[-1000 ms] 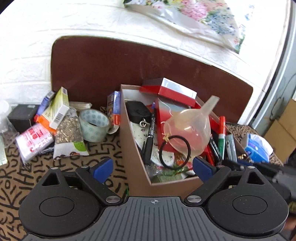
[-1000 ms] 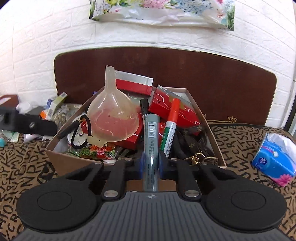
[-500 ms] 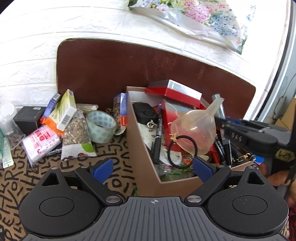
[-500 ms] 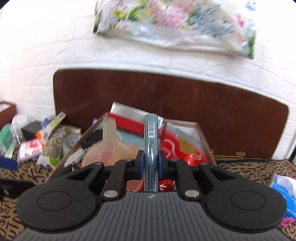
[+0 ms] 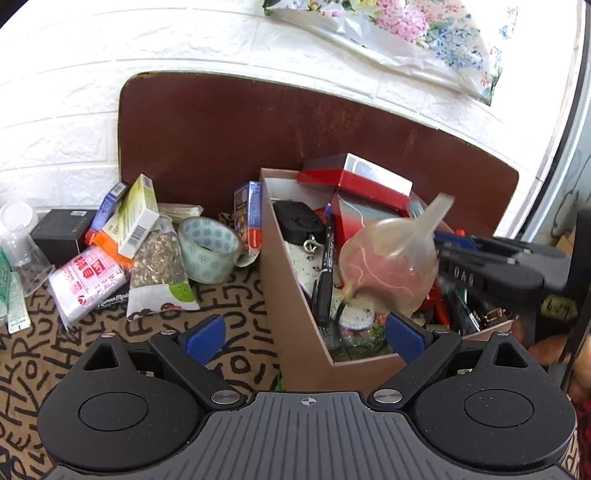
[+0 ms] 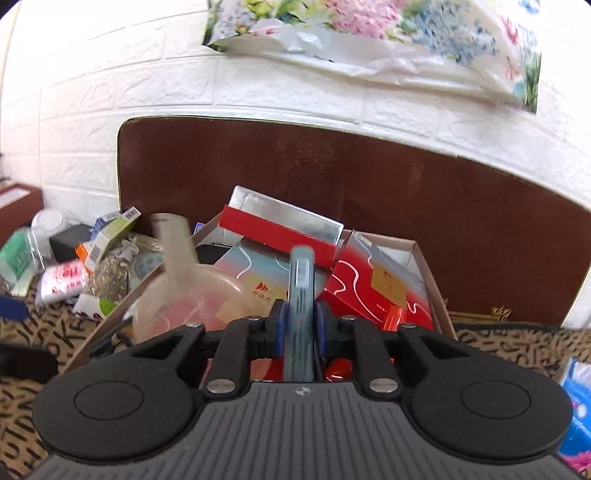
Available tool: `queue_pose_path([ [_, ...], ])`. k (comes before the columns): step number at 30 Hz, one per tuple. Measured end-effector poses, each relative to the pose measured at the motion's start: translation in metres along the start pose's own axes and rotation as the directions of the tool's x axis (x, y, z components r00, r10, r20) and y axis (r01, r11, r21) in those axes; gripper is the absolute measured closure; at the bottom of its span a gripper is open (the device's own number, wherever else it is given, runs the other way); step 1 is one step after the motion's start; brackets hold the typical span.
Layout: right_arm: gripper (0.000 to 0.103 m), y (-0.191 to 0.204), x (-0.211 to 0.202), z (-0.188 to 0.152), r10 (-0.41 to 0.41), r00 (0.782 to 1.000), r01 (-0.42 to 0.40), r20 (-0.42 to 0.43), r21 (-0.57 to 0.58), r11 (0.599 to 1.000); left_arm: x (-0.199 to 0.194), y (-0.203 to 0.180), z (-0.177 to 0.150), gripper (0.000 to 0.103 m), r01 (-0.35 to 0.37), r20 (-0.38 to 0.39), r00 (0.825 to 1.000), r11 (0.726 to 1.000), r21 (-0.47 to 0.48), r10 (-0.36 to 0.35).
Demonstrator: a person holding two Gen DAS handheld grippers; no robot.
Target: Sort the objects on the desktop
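Lettering "DAS" on right gripper (image 5: 476, 275)

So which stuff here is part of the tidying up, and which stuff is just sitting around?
Part of the job:
- grey marker, pinched in the right gripper
- cardboard box full of things
- clear funnel in the box
- left gripper, open

Just lying about:
- tape roll
- seed packet
- tissue pack
- floral bag on the wall

A grey-blue marker (image 6: 301, 291) stands upright, clamped between jaws above the brown cardboard box (image 6: 424, 258) crammed with clutter.
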State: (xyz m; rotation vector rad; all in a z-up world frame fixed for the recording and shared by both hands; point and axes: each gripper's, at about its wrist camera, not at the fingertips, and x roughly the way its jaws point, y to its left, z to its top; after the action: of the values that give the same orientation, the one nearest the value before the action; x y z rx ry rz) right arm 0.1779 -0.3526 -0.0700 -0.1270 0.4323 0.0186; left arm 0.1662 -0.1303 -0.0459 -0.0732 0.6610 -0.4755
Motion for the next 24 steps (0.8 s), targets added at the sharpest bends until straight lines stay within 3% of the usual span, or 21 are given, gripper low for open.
queue_pose_path([
  [2, 0.042, 0.002, -0.006, -0.007, -0.042, 0.999, 0.042, 0.023, -0.004, 0.999, 0.000, -0.001, 0.000, 0.001, -0.004, 0.000, 1.000, 1.000, 0.001, 0.004],
  [3, 0.036, 0.001, -0.011, -0.010, -0.052, 0.998, 0.052, 0.041, 0.007, 0.999, -0.001, -0.002, 0.000, 0.000, -0.008, -0.002, 1.000, 1.000, 0.005, 0.008],
  [7, 0.031, -0.010, -0.038, -0.019, -0.057, 0.994, 0.046, 0.088, 0.115, 0.992, -0.004, -0.007, -0.003, 0.000, -0.032, -0.002, 0.999, 0.999, 0.043, 0.032],
  [9, 0.014, -0.016, -0.054, -0.021, -0.091, 0.990, 0.071, 0.106, 0.171, 0.983, -0.007, -0.011, -0.005, 0.000, -0.046, -0.007, 0.999, 0.997, 0.056, 0.046],
  [11, 0.003, -0.020, -0.075, -0.025, -0.138, 0.986, 0.113, 0.092, 0.233, 0.966, -0.013, -0.014, -0.010, 0.000, -0.047, -0.013, 0.999, 0.997, 0.063, 0.047],
  [14, 0.000, -0.021, -0.105, -0.031, -0.162, 0.986, 0.145, 0.040, 0.275, 0.950, -0.023, -0.020, -0.019, 0.000, -0.054, -0.019, 0.998, 0.997, 0.057, 0.055],
  [20, 0.000, -0.002, -0.148, -0.038, -0.054, 0.991, 0.077, -0.125, 0.191, 0.978, -0.047, -0.040, -0.043, 0.000, -0.116, -0.029, 0.992, 0.990, 0.086, 0.119],
  [24, 0.000, 0.014, -0.177, -0.046, -0.064, 0.987, 0.086, -0.147, 0.146, 0.986, -0.066, -0.052, -0.057, 0.000, -0.150, -0.017, 0.988, 0.983, 0.105, 0.152],
])
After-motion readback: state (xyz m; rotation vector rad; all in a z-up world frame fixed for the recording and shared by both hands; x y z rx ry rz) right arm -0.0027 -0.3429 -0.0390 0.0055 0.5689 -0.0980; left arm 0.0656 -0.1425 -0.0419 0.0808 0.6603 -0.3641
